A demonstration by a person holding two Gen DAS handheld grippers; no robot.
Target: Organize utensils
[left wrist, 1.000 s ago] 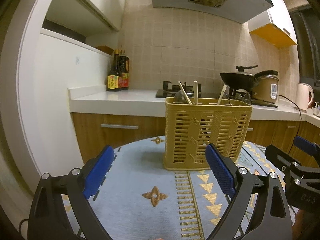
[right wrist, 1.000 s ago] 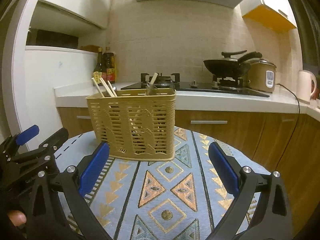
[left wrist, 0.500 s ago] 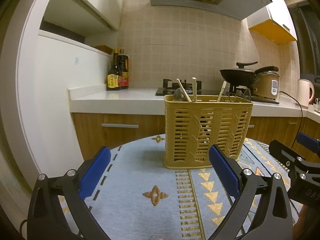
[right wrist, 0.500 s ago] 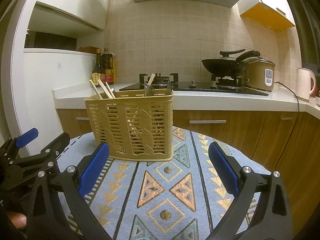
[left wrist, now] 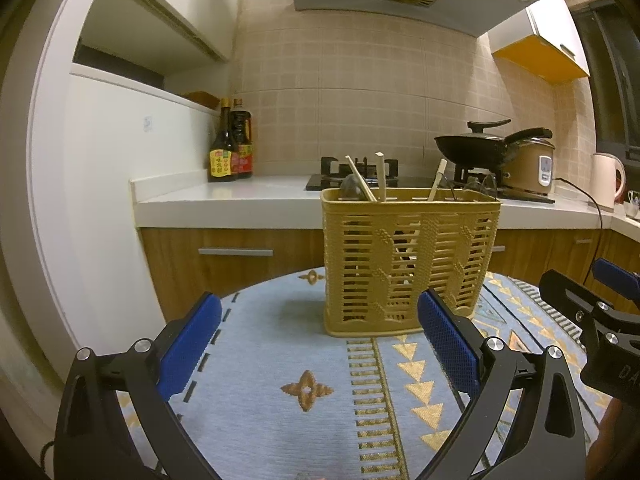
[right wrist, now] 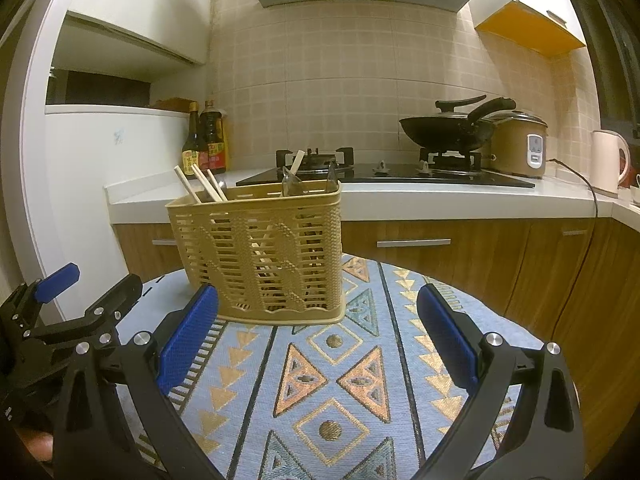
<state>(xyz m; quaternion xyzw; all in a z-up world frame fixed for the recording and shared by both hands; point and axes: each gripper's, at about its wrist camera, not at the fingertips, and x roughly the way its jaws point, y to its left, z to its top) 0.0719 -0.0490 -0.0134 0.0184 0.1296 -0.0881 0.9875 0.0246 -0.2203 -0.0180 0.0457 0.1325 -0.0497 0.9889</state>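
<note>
Hovering level: left claw (left wrist: 320,344) apart | right claw (right wrist: 318,334) apart | facing basket (left wrist: 408,260)

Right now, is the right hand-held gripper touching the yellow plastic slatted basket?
Apart. In the right wrist view, the right hand-held gripper is open, with patterned tablecloth showing between its fingers and the yellow plastic slatted basket.

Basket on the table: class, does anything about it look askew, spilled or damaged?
Nothing stands out. The basket stands upright on the cloth, undamaged. Chopsticks lean inside it, nothing spilled.
</note>
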